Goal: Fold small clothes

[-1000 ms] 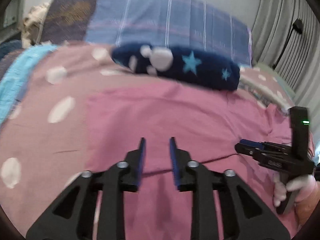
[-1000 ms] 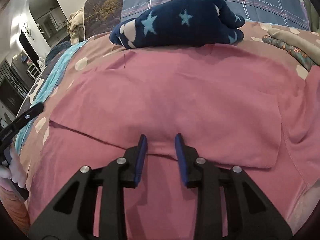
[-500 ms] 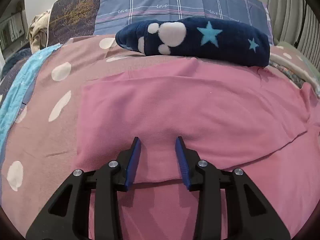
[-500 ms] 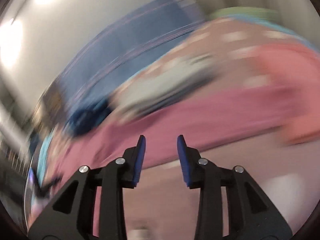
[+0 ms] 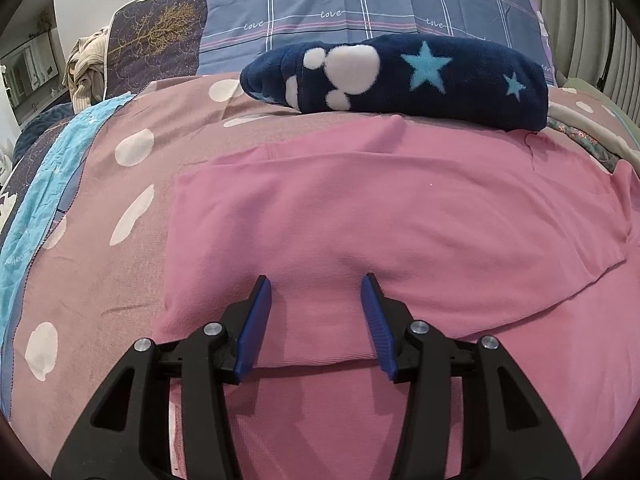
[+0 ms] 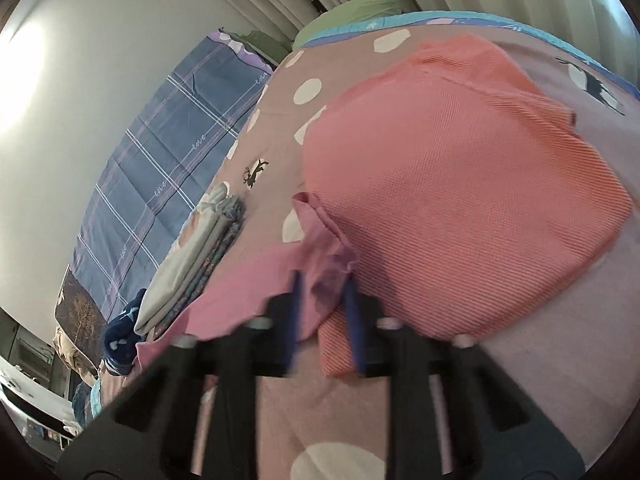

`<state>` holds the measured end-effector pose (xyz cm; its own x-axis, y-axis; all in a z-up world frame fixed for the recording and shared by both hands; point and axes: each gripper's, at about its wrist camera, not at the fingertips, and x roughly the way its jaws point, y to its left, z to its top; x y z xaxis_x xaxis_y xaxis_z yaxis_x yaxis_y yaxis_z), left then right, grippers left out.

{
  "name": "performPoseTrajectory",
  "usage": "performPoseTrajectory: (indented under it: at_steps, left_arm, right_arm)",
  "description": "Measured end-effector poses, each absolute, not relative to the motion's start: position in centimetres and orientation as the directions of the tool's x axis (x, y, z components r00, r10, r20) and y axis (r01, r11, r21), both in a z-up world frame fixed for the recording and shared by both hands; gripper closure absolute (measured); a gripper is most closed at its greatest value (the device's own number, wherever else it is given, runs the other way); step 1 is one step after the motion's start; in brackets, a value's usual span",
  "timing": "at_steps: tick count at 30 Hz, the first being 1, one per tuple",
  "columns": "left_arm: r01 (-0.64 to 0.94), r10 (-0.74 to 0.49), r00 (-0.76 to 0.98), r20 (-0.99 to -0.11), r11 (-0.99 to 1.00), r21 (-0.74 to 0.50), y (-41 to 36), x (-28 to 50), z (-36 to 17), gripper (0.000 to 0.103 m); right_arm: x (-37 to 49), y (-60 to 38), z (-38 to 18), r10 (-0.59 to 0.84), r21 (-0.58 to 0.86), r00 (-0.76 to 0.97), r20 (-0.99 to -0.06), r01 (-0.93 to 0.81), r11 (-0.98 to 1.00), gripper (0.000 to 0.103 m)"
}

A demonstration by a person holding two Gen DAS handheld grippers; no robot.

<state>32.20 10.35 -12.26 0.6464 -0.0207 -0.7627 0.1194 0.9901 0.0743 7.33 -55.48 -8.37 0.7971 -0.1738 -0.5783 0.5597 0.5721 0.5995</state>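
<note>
A pink garment [image 5: 380, 216] lies folded flat on the polka-dot bedspread [image 5: 104, 264]. My left gripper [image 5: 316, 284] is open, with its blue fingers resting on the near folded edge of the garment, holding nothing. In the right wrist view my right gripper [image 6: 322, 284] is open and blurred. It points at a crumpled end of the pink garment [image 6: 316, 240] where that end meets an orange ribbed garment [image 6: 460, 200]. The cloth lies between the fingers, which are not closed on it.
A folded navy fleece with stars [image 5: 400, 76] lies beyond the pink garment. Plaid and dark pillows [image 5: 360, 4] stand behind it. A stack of folded clothes [image 6: 192, 260] lies at the right side of the bed. A turquoise blanket [image 5: 44, 208] lies at the left.
My left gripper has moved down onto the pink garment's near edge and opened wider. My right gripper has swung away to the right, now facing the orange garment and the pink garment's end.
</note>
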Motion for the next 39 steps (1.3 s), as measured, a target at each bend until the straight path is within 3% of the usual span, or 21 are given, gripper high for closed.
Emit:
performPoseTrajectory:
  at_steps: [5, 10, 14, 17, 20, 26, 31, 39]
  left_arm:
    - [0.121, -0.04, 0.644, -0.764, 0.991, 0.05, 10.6, 32.3, -12.3, 0.054]
    - [0.12, -0.043, 0.644, -0.764, 0.992, 0.045, 10.7, 32.3, -12.3, 0.054]
    - [0.122, -0.066, 0.642, -0.764, 0.992, 0.017, 11.0, 32.3, -12.3, 0.053]
    - [0.127, -0.103, 0.64, -0.761, 0.992, -0.027, 11.5, 32.4, -12.2, 0.052]
    - [0.163, -0.186, 0.63, -0.754, 0.981, -0.106, 12.0, 32.4, -12.2, 0.04]
    - [0.196, -0.278, 0.629, -0.726, 0.96, -0.198, 12.7, 32.2, -12.0, 0.039]
    - [0.276, -0.563, 0.549, -0.618, 0.82, -0.502, 14.1, 31.3, -11.4, 0.039]
    - [0.352, -0.652, 0.459, -0.603, 0.757, -0.55, 8.8, 30.8, -10.1, 0.037]
  right_arm:
    - [8.9, -51.8, -4.8, -0.151, 0.627, 0.866, -0.477, 0.456, 0.632, 0.098]
    - [15.8, -39.6, 0.4, 0.129, 0.613, 0.926, -0.354, 0.125, 0.78, 0.098]
    - [21.9, -27.0, 1.5, 0.417, 0.568, 0.849, -0.325, -0.178, 0.804, 0.099]
    - [26.0, -18.2, -0.6, 0.543, 0.541, 0.75, -0.377, -0.297, 0.787, 0.098]
    - [28.9, -11.8, -4.9, 0.623, 0.545, 0.625, -0.47, -0.35, 0.762, 0.098]
    - [30.0, -6.7, -12.4, 0.601, 0.49, 0.478, -0.641, -0.348, 0.799, 0.098]
    - [29.3, -6.4, -14.1, 0.594, 0.479, 0.474, -0.65, -0.351, 0.805, 0.098]
    - [29.7, -7.1, -14.4, 0.614, 0.5, 0.479, -0.628, -0.356, 0.789, 0.098]
